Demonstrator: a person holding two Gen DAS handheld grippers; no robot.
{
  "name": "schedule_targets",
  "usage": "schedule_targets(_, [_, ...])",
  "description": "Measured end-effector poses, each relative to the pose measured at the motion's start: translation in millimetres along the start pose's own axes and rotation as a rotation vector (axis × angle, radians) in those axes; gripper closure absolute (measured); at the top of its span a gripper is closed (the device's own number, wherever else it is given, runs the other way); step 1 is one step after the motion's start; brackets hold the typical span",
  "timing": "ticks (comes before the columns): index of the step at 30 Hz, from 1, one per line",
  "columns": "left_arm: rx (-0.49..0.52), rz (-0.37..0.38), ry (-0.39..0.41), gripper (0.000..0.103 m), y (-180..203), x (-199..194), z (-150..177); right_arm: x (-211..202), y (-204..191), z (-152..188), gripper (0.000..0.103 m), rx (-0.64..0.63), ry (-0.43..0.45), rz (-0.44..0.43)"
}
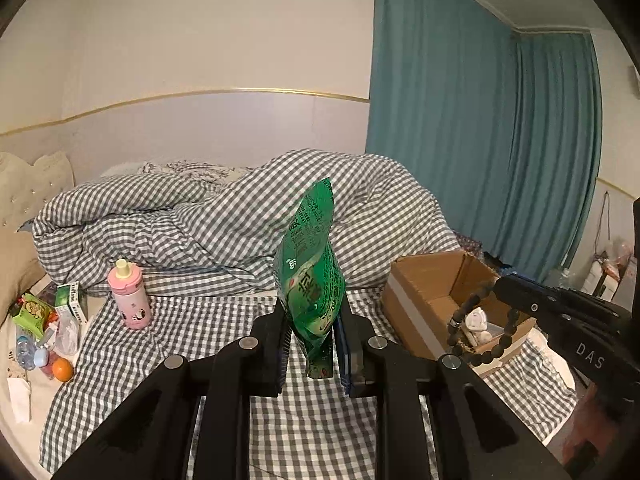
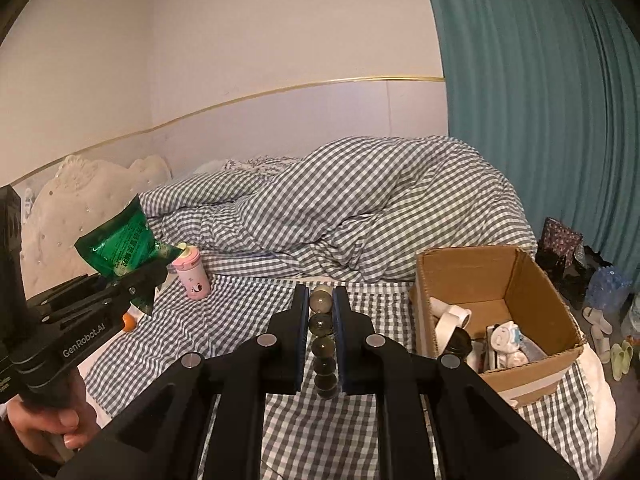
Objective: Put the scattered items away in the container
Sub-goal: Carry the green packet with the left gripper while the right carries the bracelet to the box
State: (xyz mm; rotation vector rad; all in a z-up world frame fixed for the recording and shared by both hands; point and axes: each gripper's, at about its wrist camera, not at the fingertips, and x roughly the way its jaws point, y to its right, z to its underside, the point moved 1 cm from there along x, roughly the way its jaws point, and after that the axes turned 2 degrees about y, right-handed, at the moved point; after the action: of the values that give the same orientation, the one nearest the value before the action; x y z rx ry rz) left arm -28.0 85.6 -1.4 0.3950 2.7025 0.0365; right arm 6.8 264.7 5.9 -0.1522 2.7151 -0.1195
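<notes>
From the left wrist view, the left gripper point(image 1: 313, 344) has its jaws clamped on the lower part of a green snack packet point(image 1: 311, 276), which stands up tall and leans a little above the checked bedsheet point(image 1: 200, 340). Over to the right sits the cardboard box point(image 1: 424, 292), open-topped, and the right gripper point(image 1: 500, 286) hangs a bead bracelet point(image 1: 482, 322) right over its near rim. To do this well, I reckon the packet needs carrying across above the box opening before the jaws let go, keeping clear of the other gripper so the two don't clash. At far left, a pink bottle point(image 1: 130, 300) and a heap of small items point(image 1: 40, 328) wait on the bed; that heap is too small and jumbled to sort out fully.

Switching to the right wrist view, the right gripper point(image 2: 320, 332) is pinched tight on the bracelet point(image 2: 322, 344), beads stacked in a line between the pads. The box point(image 2: 532, 276) lies to the right, a roll of tape point(image 2: 450, 316) and a white figure point(image 2: 506, 340) already inside. Best bet: swing right, get over the opening, then release. The bracelet's hanging loop is hidden behind the jaws here. The left gripper point(image 2: 154, 272) shows at left with the packet point(image 2: 124, 248), a hand point(image 2: 44, 424) partly cut off by the frame.
</notes>
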Motion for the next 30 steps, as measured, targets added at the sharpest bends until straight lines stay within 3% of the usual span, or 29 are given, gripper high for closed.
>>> schedule_targets(30, [0.089,0.258,-0.071,0.083,148,63,-13,-53,136,-8,0.092,0.103,0.020,0.226])
